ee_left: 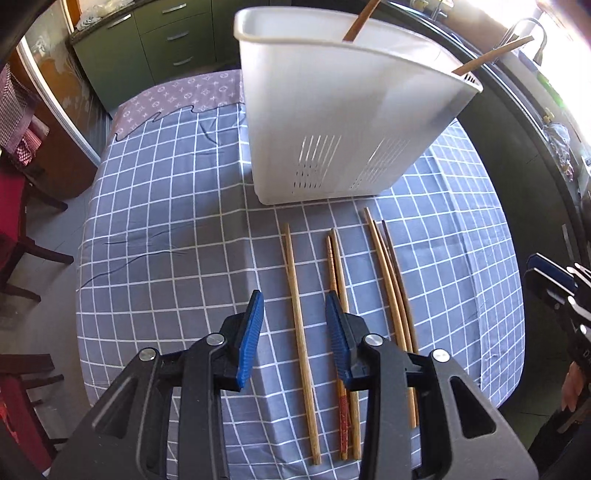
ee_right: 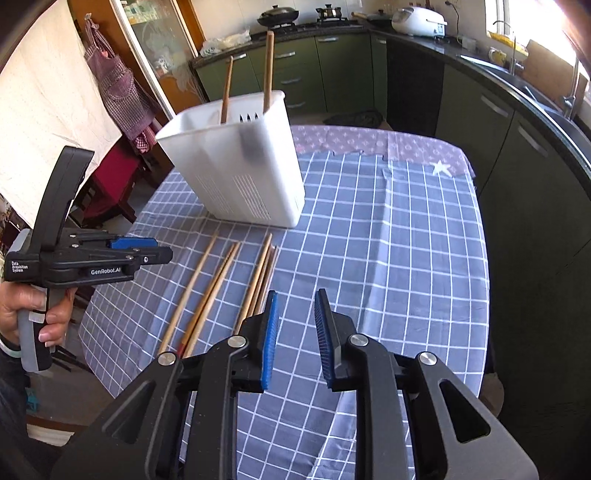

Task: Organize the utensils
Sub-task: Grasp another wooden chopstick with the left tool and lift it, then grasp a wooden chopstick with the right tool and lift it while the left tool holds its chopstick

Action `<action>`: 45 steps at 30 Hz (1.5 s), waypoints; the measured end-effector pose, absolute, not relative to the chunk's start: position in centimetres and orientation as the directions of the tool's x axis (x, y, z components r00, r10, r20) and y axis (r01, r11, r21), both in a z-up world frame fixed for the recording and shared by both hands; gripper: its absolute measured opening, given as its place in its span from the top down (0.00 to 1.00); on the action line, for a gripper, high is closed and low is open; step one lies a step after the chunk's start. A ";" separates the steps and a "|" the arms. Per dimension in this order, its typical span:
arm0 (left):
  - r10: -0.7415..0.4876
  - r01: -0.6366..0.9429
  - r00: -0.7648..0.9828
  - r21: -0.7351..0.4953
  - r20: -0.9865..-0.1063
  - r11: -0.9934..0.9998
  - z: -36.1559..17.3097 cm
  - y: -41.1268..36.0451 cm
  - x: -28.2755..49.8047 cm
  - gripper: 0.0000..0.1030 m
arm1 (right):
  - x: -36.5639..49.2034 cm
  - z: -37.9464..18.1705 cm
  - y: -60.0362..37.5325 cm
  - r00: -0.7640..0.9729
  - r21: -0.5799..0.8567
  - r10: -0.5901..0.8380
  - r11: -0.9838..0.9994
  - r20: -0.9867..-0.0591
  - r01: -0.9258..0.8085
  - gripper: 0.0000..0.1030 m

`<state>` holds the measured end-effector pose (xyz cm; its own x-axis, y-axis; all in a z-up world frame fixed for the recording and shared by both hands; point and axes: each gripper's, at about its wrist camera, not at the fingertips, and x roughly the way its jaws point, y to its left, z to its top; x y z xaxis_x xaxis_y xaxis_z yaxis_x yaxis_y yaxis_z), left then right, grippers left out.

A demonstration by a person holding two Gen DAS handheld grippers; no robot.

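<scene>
A white slotted utensil holder [ee_left: 332, 122] [ee_right: 236, 166] stands on the checked tablecloth [ee_left: 166, 221], with two wooden chopsticks [ee_left: 360, 20] [ee_right: 268, 70] leaning inside it. Several more chopsticks lie in front of it: a single one [ee_left: 299, 332] [ee_right: 188, 291], a pair [ee_left: 338, 273] [ee_right: 214, 295] and a bundle of three [ee_left: 391, 280] [ee_right: 258, 273]. My left gripper [ee_left: 294, 299] [ee_right: 164, 253] points down, open, and the single chopstick shows between its blue pads, which do not press on it. My right gripper [ee_right: 297, 295] [ee_left: 554, 288] is open and holds nothing, just right of the bundle.
A person's hand [ee_right: 44, 317] holds the left gripper's handle. Green cabinets [ee_right: 332, 70] and a dark counter with a sink [ee_right: 535, 88] curve round the far and right sides. Red chairs [ee_left: 18, 240] stand left of the table. Bare cloth [ee_right: 406, 240] lies right of the chopsticks.
</scene>
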<state>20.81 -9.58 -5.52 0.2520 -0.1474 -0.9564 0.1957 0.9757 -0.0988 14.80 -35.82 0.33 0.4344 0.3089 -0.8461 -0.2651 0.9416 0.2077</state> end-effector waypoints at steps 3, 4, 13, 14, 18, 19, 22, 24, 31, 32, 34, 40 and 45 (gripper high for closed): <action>-0.133 0.200 0.215 -0.089 -0.968 0.976 -7.1 -10.4 21.3 0.73 | 15.0 -1.4 -35.8 0.401 0.209 0.303 0.942 -0.864 -0.262 0.80; -0.124 0.200 0.205 -0.082 -0.971 0.976 -7.6 -10.7 21.4 0.74 | 15.0 -1.8 -35.8 0.394 0.212 0.304 0.942 -0.867 -0.261 0.80; -0.059 0.180 0.149 -0.031 -0.987 0.983 -10.3 -11.4 22.2 0.81 | 15.2 -3.0 -36.1 0.368 0.221 0.309 0.939 -0.877 -0.262 0.75; -0.056 0.178 0.144 -0.030 -0.988 0.984 -10.6 -11.5 22.3 0.81 | 15.3 -2.9 -36.1 0.368 0.221 0.309 0.939 -0.877 -0.262 0.74; -0.052 0.179 0.132 -0.028 -0.990 0.983 -11.0 -11.6 22.6 0.81 | 15.3 -3.1 -36.0 0.364 0.218 0.306 0.940 -0.880 -0.264 0.74; -0.049 0.182 0.132 -0.024 -0.990 0.983 -11.1 -11.6 22.7 0.81 | 15.3 -3.2 -36.0 0.364 0.216 0.305 0.940 -0.880 -0.264 0.74; -0.034 0.190 0.140 -0.006 -0.990 0.982 -11.4 -11.9 22.7 0.86 | 15.4 -3.4 -35.9 0.361 0.213 0.301 0.941 -0.883 -0.262 0.74; -0.033 0.195 0.142 -0.005 -0.989 0.981 -11.3 -12.1 22.6 0.93 | 15.6 -3.6 -35.7 0.355 0.211 0.298 0.941 -0.886 -0.263 0.73; -0.059 0.173 0.191 -0.026 -0.980 0.985 -9.7 -10.4 22.4 0.94 | 16.3 -4.5 -34.7 0.315 0.227 0.307 0.937 -0.898 -0.264 0.74; -0.061 0.175 0.216 -0.023 -0.974 0.984 -9.0 -10.1 22.2 0.94 | 16.5 -4.7 -34.5 0.311 0.228 0.307 0.937 -0.900 -0.265 0.73; -0.072 0.181 0.262 -0.025 -0.962 0.983 -7.5 -9.5 21.6 0.94 | 17.0 -5.0 -34.1 0.300 0.232 0.308 0.936 -0.903 -0.264 0.74; -0.111 0.209 0.392 -0.029 -0.913 0.978 -2.8 -7.9 19.0 0.94 | 18.9 -6.4 -32.0 0.250 0.262 0.326 0.930 -0.912 -0.259 0.74; -0.138 0.224 0.455 -0.037 -0.880 0.974 -0.4 -6.7 17.0 0.94 | 20.3 -7.4 -30.0 0.223 0.259 0.320 0.929 -0.921 -0.263 0.80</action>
